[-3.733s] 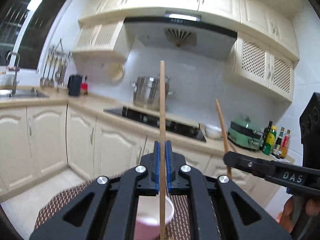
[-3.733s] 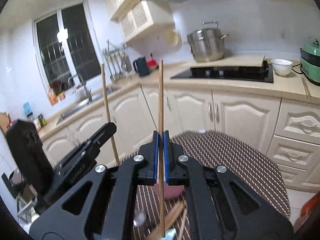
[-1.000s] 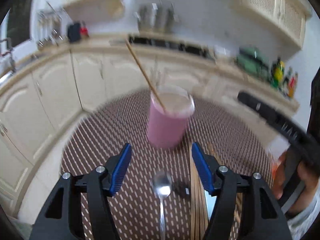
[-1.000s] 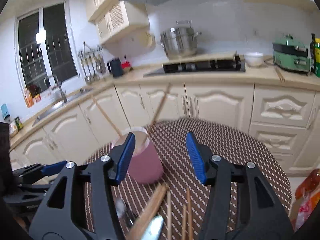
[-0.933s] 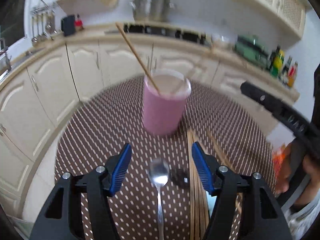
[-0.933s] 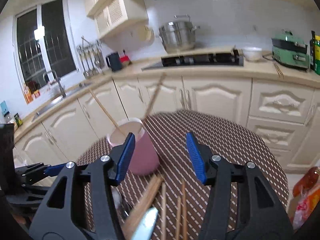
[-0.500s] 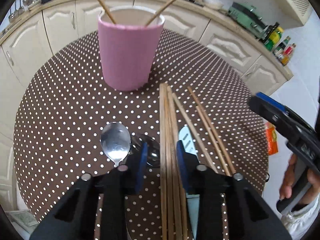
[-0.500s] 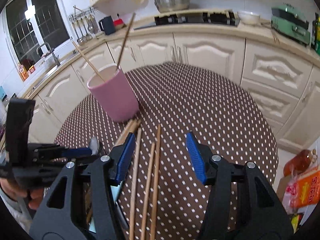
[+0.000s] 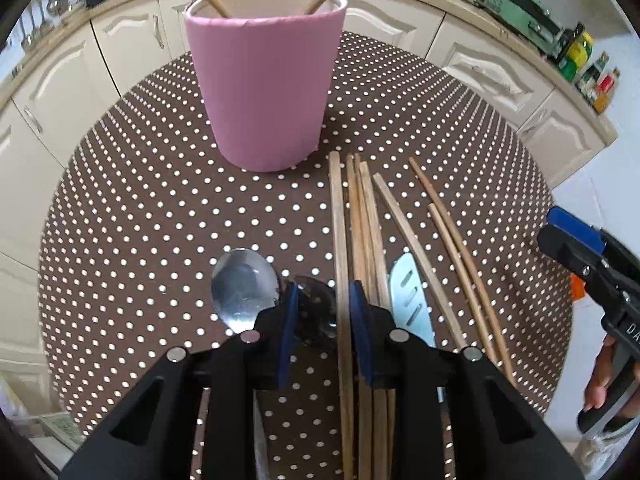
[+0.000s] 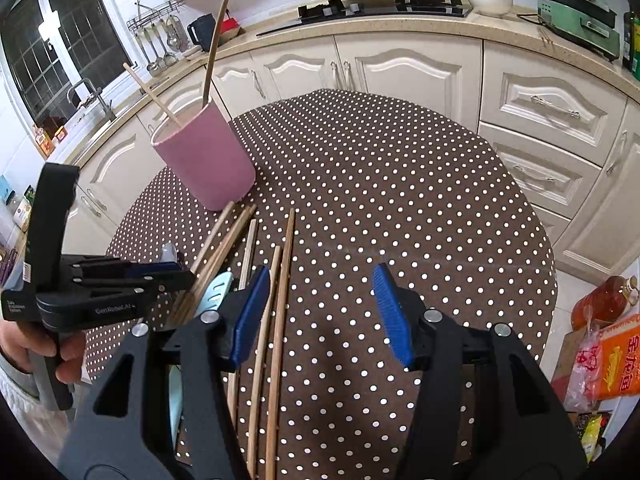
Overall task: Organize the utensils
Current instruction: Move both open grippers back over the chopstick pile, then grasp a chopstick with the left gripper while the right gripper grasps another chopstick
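Observation:
A pink cup (image 9: 264, 92) (image 10: 208, 160) stands at the far side of the dotted round table (image 9: 140, 208), with two chopsticks leaning in it. Several wooden chopsticks (image 9: 372, 220) (image 10: 280, 280) lie loose in front of it, beside a shiny spoon (image 9: 244, 284), a dark spoon (image 9: 316, 308) and a pale blue slotted utensil (image 9: 408, 300). My left gripper (image 9: 322, 308) (image 10: 180, 274) points steeply down, jaws narrow around the leftmost chopstick (image 9: 339, 220), with a gap still showing. My right gripper (image 10: 320, 312) (image 9: 560, 232) hangs open over two chopsticks.
Cream cabinets (image 10: 400, 68) and a counter with a hob (image 10: 380, 6), a pot and a green appliance (image 10: 576, 4) ring the table. Bags and a bottle (image 10: 600, 300) sit on the floor at the right. A hand (image 10: 24, 344) holds the left gripper's handle.
The two chopsticks once held upright now stand in the cup. Both grippers tipped down and sank toward the table. The left jaws narrowed around one lying chopstick; the right stayed wide.

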`<state>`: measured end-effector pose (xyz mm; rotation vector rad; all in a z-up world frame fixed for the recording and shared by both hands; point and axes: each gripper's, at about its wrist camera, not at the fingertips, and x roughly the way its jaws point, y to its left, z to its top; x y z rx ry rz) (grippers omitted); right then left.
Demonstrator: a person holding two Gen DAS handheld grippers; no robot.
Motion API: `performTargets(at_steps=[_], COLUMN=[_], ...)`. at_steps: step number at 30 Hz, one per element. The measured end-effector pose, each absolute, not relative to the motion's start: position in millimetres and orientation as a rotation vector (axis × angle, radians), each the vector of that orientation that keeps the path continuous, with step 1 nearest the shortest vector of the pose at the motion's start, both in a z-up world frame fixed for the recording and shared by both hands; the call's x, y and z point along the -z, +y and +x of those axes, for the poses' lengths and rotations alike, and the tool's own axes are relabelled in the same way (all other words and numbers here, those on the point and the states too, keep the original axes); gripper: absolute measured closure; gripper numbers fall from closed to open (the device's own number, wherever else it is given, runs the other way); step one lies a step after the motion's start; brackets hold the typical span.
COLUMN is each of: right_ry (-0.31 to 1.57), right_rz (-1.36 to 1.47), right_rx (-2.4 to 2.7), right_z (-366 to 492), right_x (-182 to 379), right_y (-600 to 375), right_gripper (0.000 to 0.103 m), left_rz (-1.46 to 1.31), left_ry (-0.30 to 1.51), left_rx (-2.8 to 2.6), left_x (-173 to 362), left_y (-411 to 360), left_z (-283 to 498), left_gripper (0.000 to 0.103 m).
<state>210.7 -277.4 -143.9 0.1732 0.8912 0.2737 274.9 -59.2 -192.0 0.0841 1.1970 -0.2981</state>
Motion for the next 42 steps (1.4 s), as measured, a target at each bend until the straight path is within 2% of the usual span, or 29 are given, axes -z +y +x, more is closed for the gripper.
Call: performTargets(at_steps=[5,8,9,15,20,23,28,30,42], right_ry=[0.945,1.012,1.043,1.156,1.235,1.251,1.264,1.268,1.214], right_rz=[0.138,0.101,0.090,0.012,-0.044,-0.093,-0.168,-0.161,-0.023], right_rx=[-0.289,-0.304,-0.310,-0.315,-0.304,-0.299,-0.276,-0.279,-0.313], right_z=[220.2,227.5,231.0,243.9,255.6,259.6,265.5,269.1,267.7], right_x=[147.4,151.6,153.6,162.0,169.0,170.0,172.1,172.0,157.3], right_y=[-266.6,-257.5,-254.6,-236.4,-219.7,-204.3,-174.9,-170.4,-206.8], right_gripper=[0.049,0.049,0.049,0.051,0.069,0.069,0.080,0.094,0.098], left_rz=[0.133,0.136,0.107,0.074,0.032,0.022,0.002,-0.004,-0.019], left_ry=[1.206,1.217,1.231,1.222,1.191,1.159,1.100,1.089,1.051], left_rx=[0.283,0.290,0.304,0.301,0.312,0.317,0.330,0.331,0.359], left_x=[194.1,197.0,197.6,200.3,195.1,187.3,174.6,170.7,163.9], left_y=[-76.9,-85.4,-87.6,-92.3,-59.0,-54.4,-48.5,-45.4,-37.3], left_z=[281.1,284.4,286.9,291.0,276.3,273.5,266.6,264.5,247.1], left_gripper=[0.077,0.094,0.096,0.097,0.097,0.097,0.097,0.097,0.097])
